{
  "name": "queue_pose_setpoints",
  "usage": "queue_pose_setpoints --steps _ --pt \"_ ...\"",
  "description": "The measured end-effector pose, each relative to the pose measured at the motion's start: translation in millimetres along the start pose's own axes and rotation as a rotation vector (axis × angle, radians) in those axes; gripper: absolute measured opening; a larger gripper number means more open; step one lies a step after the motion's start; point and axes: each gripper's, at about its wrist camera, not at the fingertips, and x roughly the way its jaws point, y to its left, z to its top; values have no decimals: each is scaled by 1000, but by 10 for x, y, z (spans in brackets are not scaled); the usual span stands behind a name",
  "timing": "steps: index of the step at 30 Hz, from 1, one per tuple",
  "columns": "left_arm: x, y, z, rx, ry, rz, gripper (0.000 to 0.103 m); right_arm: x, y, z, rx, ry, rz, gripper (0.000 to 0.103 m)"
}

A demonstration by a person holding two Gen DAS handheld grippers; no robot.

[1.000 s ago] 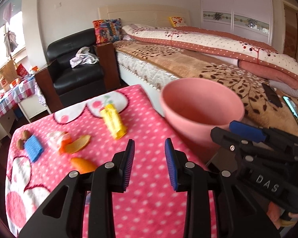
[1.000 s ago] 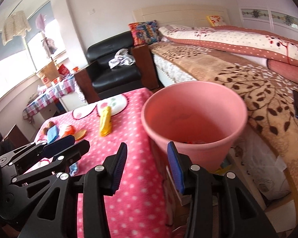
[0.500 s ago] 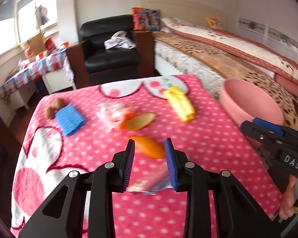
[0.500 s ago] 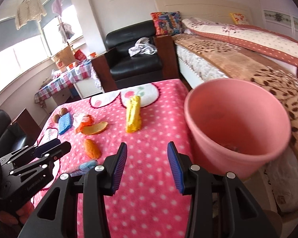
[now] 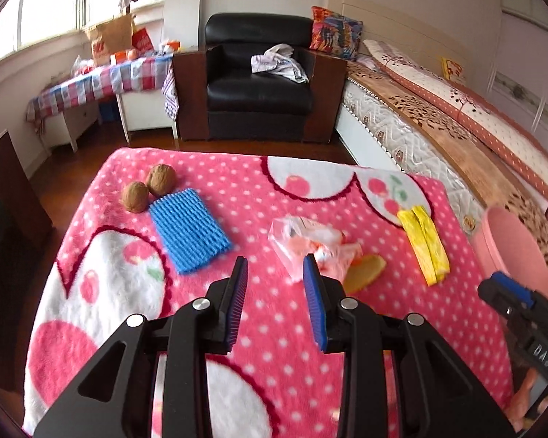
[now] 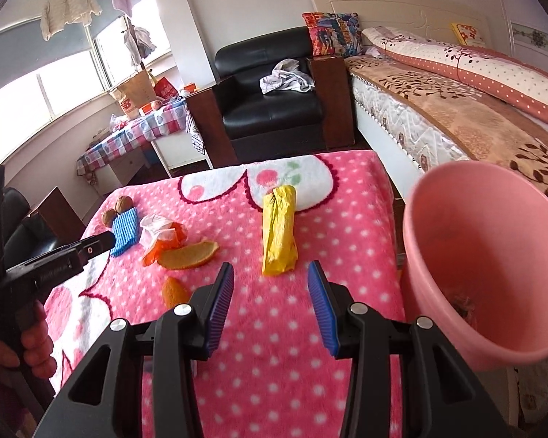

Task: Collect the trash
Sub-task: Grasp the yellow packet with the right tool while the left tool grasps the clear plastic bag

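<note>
On the fleecy pink polka-dot blanket [image 5: 266,328] covering the table, going left to right: 2 wrinkled brown walnuts [image 5: 149,187], a ribbed blue foam net [image 5: 189,230], a crinkled clear plastic bag [image 5: 310,244], a curved orange peel [image 6: 188,254], a second orange peel [image 6: 174,292] partly hidden behind the right tool's finger, and a crumpled yellow wrapper [image 6: 278,230]. The smooth pink bucket [image 6: 482,262] stands at the table's right edge, its contents hard to make out. The left tool [image 5: 275,299] and right tool [image 6: 271,303] are both spread, holding nothing.
</note>
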Motion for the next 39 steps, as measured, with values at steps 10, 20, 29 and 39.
queue_pose_setpoints --steps 10,20,29,39 --pt "411 -63 332 -72 42 -35 32 296 -34 267 14 1 -3 48" --pt "592 55 239 -121 106 -49 46 774 -44 331 45 96 -2 49" --pt "495 -31 169 -86 90 -119 44 834 -79 210 58 150 19 15" --pt "326 -183 121 -20 32 -92 1 559 -79 159 76 111 46 3"
